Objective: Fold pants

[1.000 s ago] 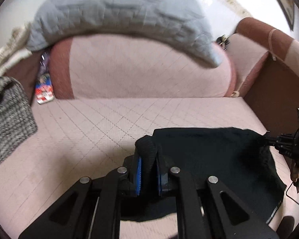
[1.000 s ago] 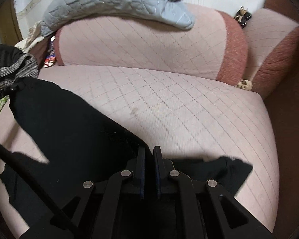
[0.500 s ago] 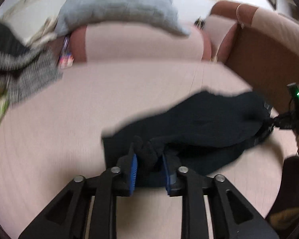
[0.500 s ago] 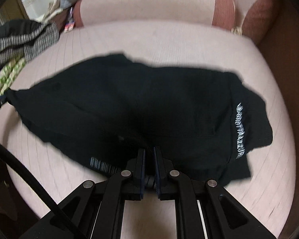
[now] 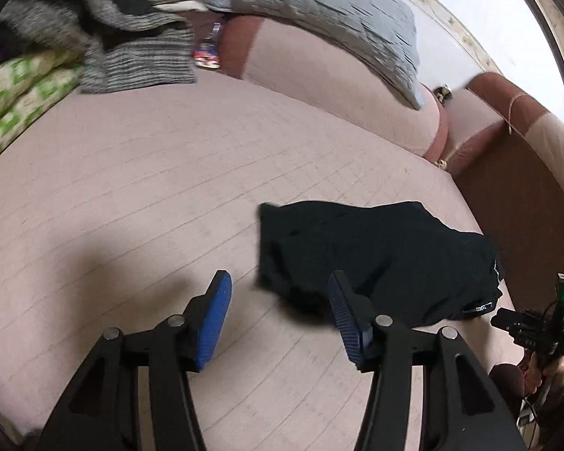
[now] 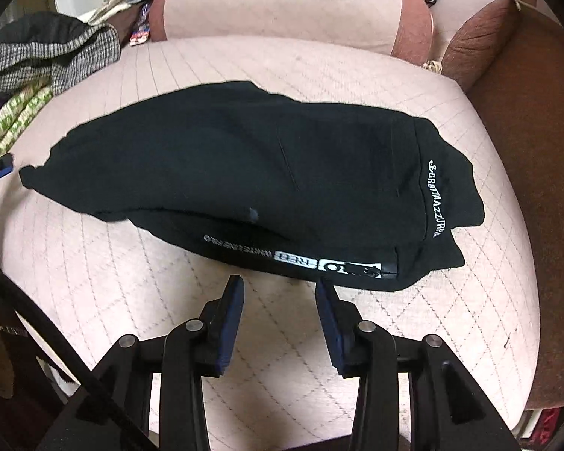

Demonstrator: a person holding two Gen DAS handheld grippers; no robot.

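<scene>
On the pink sofa seat [image 6: 357, 75] the black pants [image 6: 244, 173] lie in a folded bundle, both the left gripper [image 5: 278, 300] and the right gripper [image 6: 278, 297] hovering beside it with fingers wide and empty, so probably only smoothing or another fold remains.

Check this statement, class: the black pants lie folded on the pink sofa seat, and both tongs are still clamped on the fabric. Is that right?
Not quite. The black pants do lie folded on the pink sofa seat, but both tongs are open and clear of the fabric: the left tongs in the left wrist view, the right tongs in the right wrist view.
</scene>
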